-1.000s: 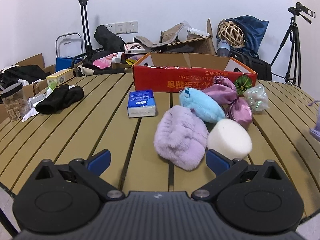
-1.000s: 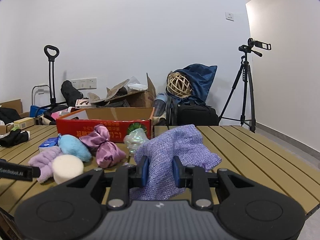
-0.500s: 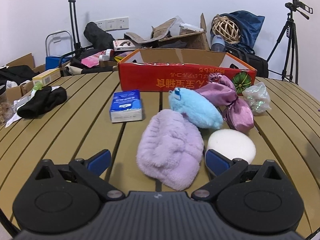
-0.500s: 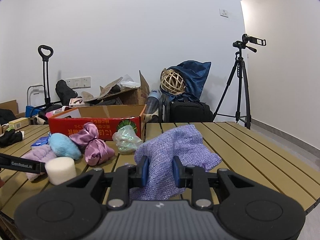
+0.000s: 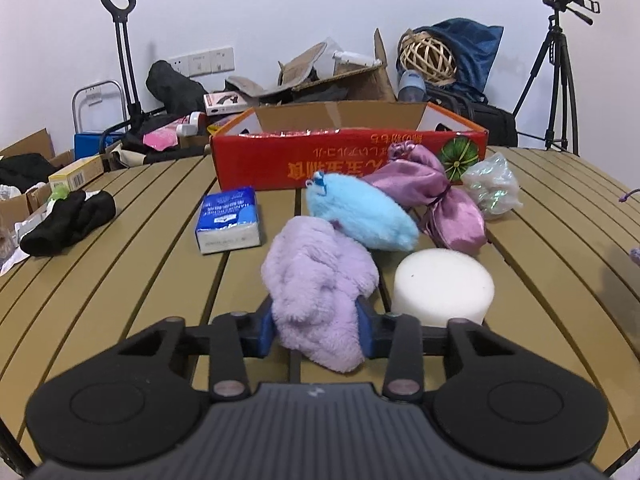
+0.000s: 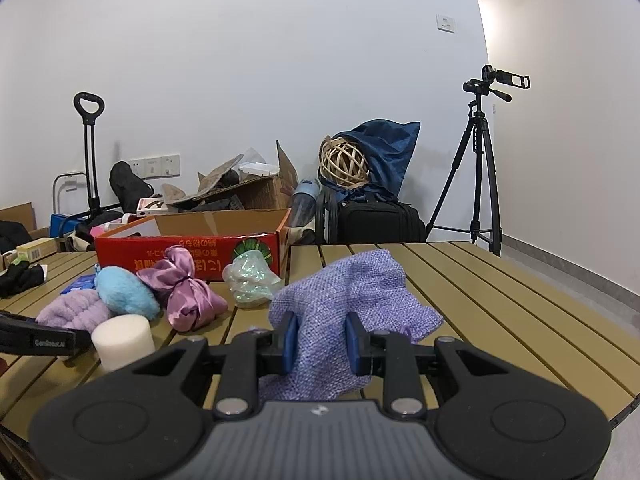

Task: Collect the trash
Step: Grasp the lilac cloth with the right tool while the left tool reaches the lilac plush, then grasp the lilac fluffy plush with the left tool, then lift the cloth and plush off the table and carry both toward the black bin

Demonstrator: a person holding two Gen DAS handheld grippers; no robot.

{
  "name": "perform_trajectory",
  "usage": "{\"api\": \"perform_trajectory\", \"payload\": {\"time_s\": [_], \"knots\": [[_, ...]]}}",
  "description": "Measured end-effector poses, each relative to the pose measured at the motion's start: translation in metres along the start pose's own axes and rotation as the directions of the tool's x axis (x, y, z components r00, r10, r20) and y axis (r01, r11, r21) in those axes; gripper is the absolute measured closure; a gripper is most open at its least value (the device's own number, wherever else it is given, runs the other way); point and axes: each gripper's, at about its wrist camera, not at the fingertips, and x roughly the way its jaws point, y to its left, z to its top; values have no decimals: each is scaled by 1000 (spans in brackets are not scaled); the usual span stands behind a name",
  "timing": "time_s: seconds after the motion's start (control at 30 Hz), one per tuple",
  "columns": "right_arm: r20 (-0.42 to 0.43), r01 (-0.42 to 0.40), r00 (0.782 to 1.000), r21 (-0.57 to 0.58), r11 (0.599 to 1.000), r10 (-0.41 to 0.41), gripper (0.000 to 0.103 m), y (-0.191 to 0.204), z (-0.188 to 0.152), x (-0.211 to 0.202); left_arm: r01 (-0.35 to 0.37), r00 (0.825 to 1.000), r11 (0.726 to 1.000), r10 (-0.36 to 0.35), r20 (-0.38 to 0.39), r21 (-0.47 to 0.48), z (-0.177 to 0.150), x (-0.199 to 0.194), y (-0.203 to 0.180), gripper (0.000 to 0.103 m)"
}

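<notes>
Two items are gripped: the left gripper (image 5: 316,326), its jaws just closed, is pinched on a fluffy lilac plush piece (image 5: 320,280) lying on the slatted table (image 5: 120,280); the right gripper (image 6: 318,338) is clamped on a purple woven cloth pouch (image 6: 360,292). Nothing is seen inside the red cardboard box (image 5: 348,160). A white foam cylinder (image 5: 442,286), blue plush (image 5: 360,216) and satin bundle (image 5: 432,196) are left uncollected.

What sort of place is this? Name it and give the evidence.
Probably a plain indoor room used for recording and storage, not a lived-in home: a camera on a tripod stands by bare white walls, open cardboard boxes and bags pile up along the wall, and a slatted table holds assorted soft items.
</notes>
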Motion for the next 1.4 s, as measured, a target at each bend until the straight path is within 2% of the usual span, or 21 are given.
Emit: {"api": "perform_trajectory", "payload": {"time_s": [0.27, 0.77, 1.0, 1.4], "knots": [[8, -12, 1000, -10, 1000, 12, 79, 0, -1, -4, 12, 999, 1000, -12, 40, -9, 3, -15, 2, 71], [42, -63, 997, -35, 997, 65, 79, 1, 0, -27, 47, 987, 998, -42, 152, -34, 5, -68, 16, 71], [74, -106, 991, -54, 993, 110, 79, 2, 4, -51, 47, 983, 998, -40, 182, -34, -6, -102, 27, 71], [76, -151, 985, -85, 985, 158, 79, 11, -2, -96, 42, 975, 999, -34, 220, -32, -32, -167, 34, 71]]}}
